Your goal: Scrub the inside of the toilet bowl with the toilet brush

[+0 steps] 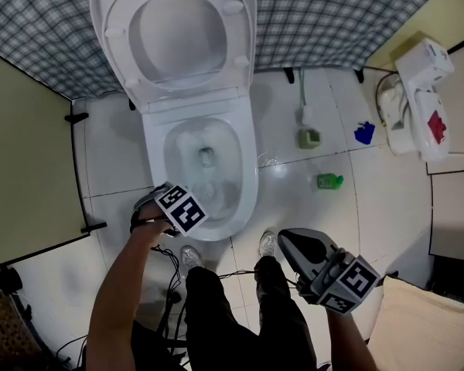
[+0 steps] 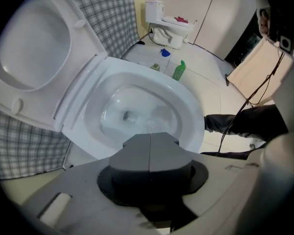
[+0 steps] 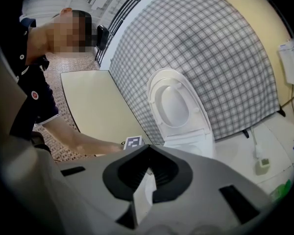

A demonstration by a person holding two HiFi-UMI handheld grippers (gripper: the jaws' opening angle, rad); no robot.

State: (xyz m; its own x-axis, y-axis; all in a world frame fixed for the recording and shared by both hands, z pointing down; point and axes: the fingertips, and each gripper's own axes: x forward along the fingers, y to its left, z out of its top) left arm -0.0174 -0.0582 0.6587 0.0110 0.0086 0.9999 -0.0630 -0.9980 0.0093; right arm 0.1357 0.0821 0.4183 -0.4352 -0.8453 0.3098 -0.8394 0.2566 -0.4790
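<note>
Standing in its greenish holder [image 1: 308, 138] on the floor, just right of the toilet and well apart from both grippers: toilet brush [image 1: 302, 99], handle up, untouched.

Beside it, white toilet bowl [image 1: 246, 178], holding a little water [image 1: 206, 159] round the drain. Seat and lid [image 1: 178, 29] tipped up against a blue-grey checked cloth [image 1: 332, 22] covering the back wall. Underfoot, glossy white floor tiles [image 1: 294, 207]. Boxed in by beige panels [image 1: 23, 153] on the left and more at the far right.

Hanging over the bowl's near-left rim and pointing straight down: left gripper [image 2: 150, 148], jaws pressed together along one seam, pinching nothing. Held low to the right, above the person's dark trouser leg [image 1: 274, 315] and aimed toward the toilet: right gripper [image 1: 286, 239], jaws meeting at the tip, likewise empty.

Further right on the tiles, a green bottle [image 1: 329, 181], then a small blue object [image 1: 363, 133] that is too small to tell. Near the right panel, a second white toilet [image 1: 421, 91], with something red [image 1: 436, 126] on its lid. At the bowl's foot, two pale shoes [image 1: 189, 255] and loose black cables [image 1: 170, 284].
</note>
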